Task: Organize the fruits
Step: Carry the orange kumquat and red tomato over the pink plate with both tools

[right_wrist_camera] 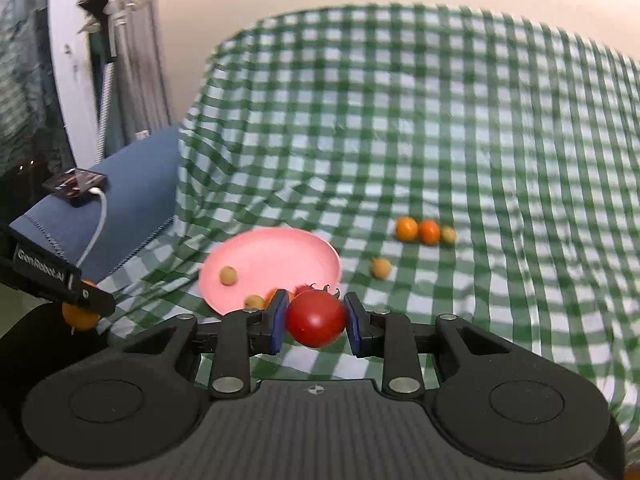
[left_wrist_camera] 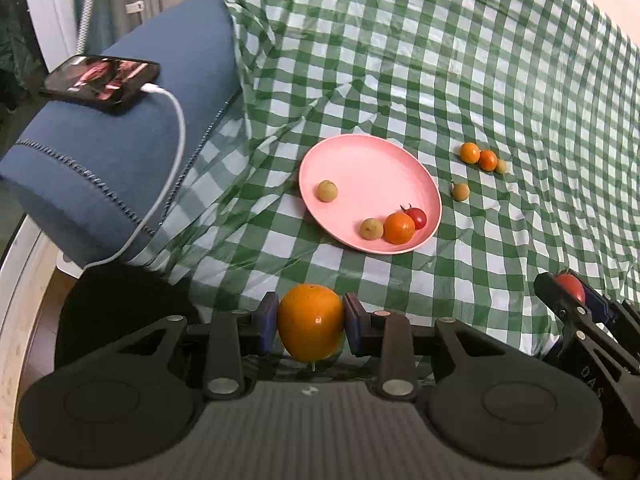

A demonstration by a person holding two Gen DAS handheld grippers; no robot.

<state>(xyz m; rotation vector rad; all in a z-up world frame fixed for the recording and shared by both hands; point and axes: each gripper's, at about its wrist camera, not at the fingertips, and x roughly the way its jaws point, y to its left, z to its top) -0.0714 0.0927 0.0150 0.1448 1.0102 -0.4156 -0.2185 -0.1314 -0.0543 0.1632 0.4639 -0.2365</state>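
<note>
**Fruit on hand: one piece in each gripper, the rest on plate and cloth**

- Left gripper (left_wrist_camera: pixel 311 322): blue pads clamped on either side of an orange fruit (left_wrist_camera: pixel 310 322), yellow-orange and smooth. The fruit fills the gap and hangs a little below the pads, above the near part of the green checked cloth (left_wrist_camera: pixel 500 80).
- Right gripper (right_wrist_camera: pixel 316 318): pads closed on a red tomato (right_wrist_camera: pixel 316 318), green calyx at the top. Held in front of the near rim of the pink plate (right_wrist_camera: pixel 276 256).
- Pink plate, on the cloth beyond both grippers: one pale greenish fruit (left_wrist_camera: pixel 327 191) apart at its left; a second pale fruit (left_wrist_camera: pixel 371 228), a small orange (left_wrist_camera: pixel 399 228) and a cherry tomato (left_wrist_camera: pixel 417 217) together at the near rim, touching or nearly so.
- Cloth, right of the plate: a lone pale fruit (left_wrist_camera: pixel 460 191) just beside the rim; farther off, a row of two small oranges (left_wrist_camera: pixel 478 156) and another pale fruit.
- Left of the cloth: blue cushion (left_wrist_camera: pixel 120 152) bearing a phone (left_wrist_camera: pixel 100 80) with a white cable (left_wrist_camera: pixel 172 152) plugged in.
</note>
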